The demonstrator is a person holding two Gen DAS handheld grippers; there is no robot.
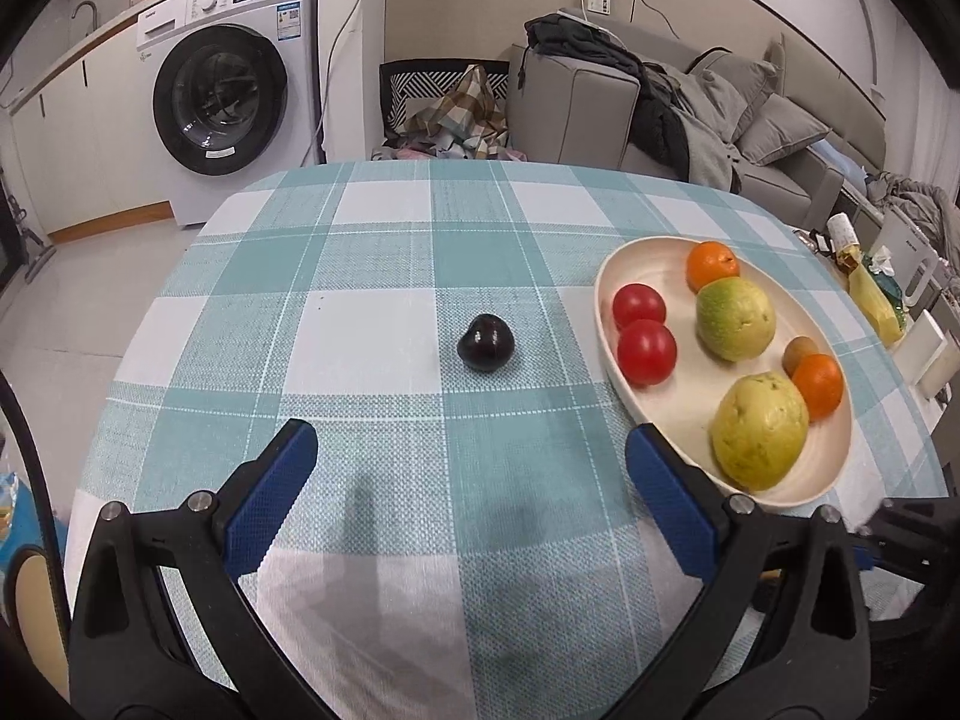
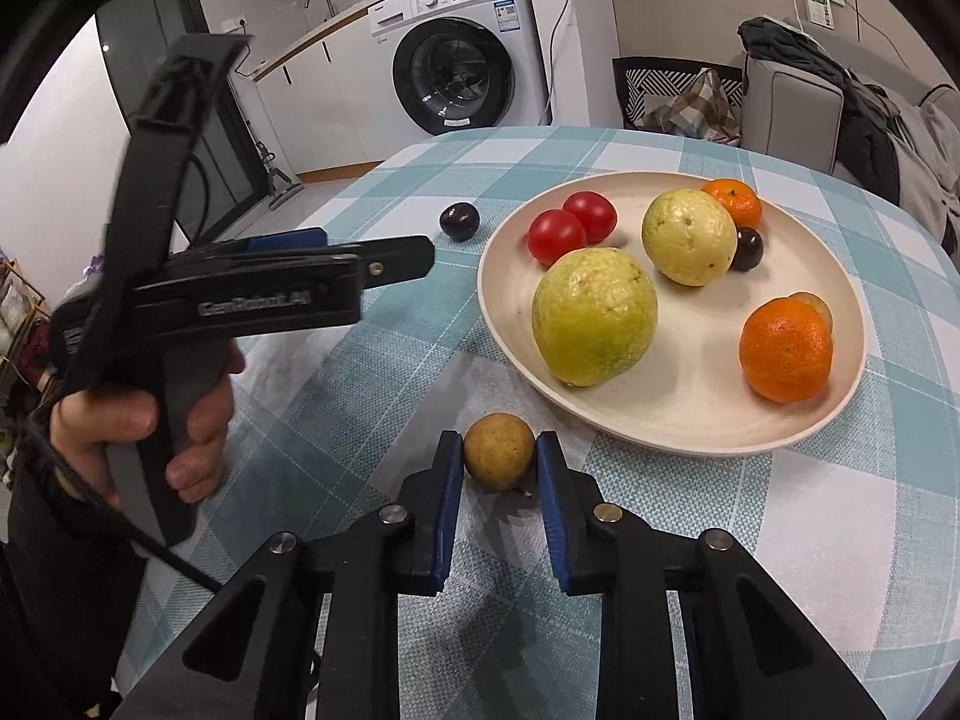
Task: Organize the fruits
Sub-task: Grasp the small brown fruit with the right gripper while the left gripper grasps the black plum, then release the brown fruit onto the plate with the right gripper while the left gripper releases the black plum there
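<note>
the right gripper [image 2: 499,461] has its fingers clamped on a small brown fruit [image 2: 498,459] on the desk [image 2: 336,396], just beside the plate [image 2: 672,420]. the left gripper [image 1: 471,453] hovers with fingers wide apart, a dark plum [image 1: 485,342] ahead.

We see the plate [image 2: 678,426] on the surface [image 2: 780,540], one plum [image 2: 459,220] left of it, one kiwi [image 2: 498,459] before it.

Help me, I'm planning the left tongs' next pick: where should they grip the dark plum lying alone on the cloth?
Grip the dark plum across its widest middle, coming straight forward and down. It is round, sits free on the tablecloth, and the left tongs are open and aligned with it.
</note>
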